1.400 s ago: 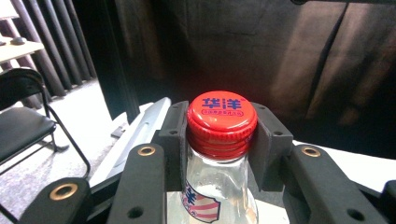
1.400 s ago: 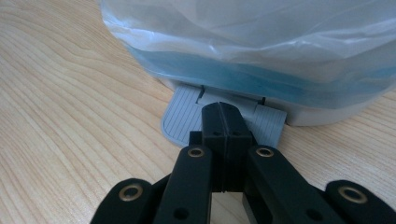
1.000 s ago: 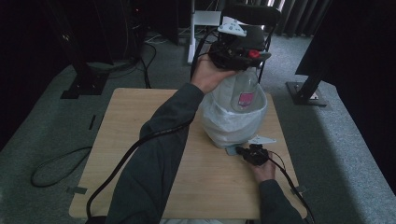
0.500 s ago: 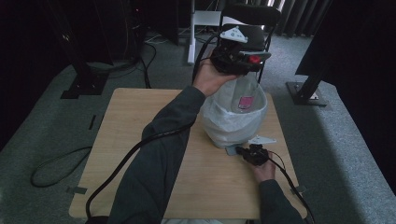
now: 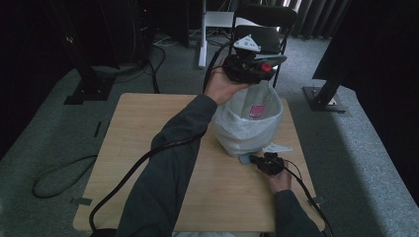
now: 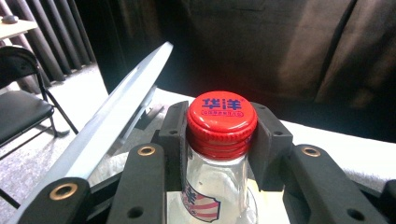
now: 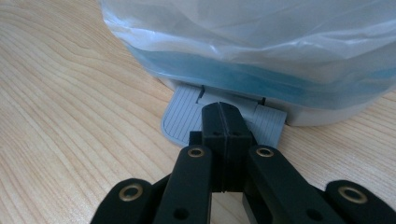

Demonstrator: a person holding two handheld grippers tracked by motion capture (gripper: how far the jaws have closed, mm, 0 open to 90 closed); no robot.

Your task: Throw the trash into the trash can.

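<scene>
Wooden table (image 5: pixel 148 148) carries a pedal bin (image 5: pixel 247 140) lined with a white bag, toward two o'clock, its grey pedal (image 7: pixel 187 116) flat on the wood.

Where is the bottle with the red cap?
The bottle is clamped between the left gripper fingers, held above the bag-lined pedal bin at the table's far right in the high view.

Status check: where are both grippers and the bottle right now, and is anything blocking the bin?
Left gripper shut on bottle, held above the lined bin. Right gripper shut, pressing the bin's pedal. Bin mouth looks clear.
</scene>
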